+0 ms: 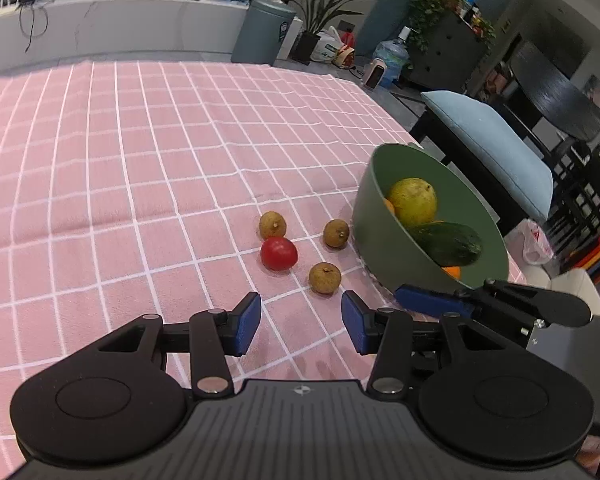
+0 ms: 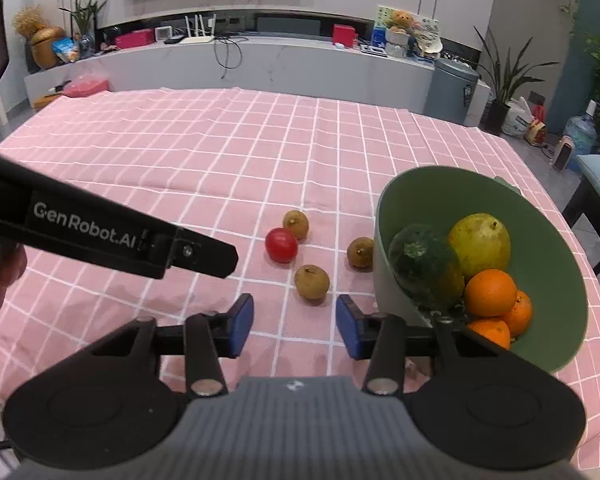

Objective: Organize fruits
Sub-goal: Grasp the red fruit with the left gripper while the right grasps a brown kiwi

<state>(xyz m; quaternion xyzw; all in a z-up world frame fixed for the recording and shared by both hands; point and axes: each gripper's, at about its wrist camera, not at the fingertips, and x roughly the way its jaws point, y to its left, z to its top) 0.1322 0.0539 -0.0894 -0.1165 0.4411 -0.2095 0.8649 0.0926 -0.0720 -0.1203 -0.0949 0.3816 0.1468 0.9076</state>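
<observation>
A green bowl (image 1: 384,252) (image 2: 548,216) stands on the pink checked cloth (image 1: 140,168) (image 2: 220,152), holding a yellow-green pear (image 1: 412,200) (image 2: 480,244), a dark green cucumber (image 1: 448,242) (image 2: 424,264) and oranges (image 2: 490,292). Beside it lie a red tomato (image 1: 279,253) (image 2: 281,245) and three brown longans (image 1: 324,277) (image 2: 311,281). My left gripper (image 1: 300,320) is open and empty, just short of the nearest longan. My right gripper (image 2: 294,322) is open and empty, also just short of that longan, next to the bowl.
The right gripper's blue finger (image 1: 432,302) shows in the left wrist view by the bowl. The left gripper's black body (image 2: 100,232) crosses the right wrist view's left side. A blue cushioned stool (image 1: 488,148) stands beyond the table's right edge.
</observation>
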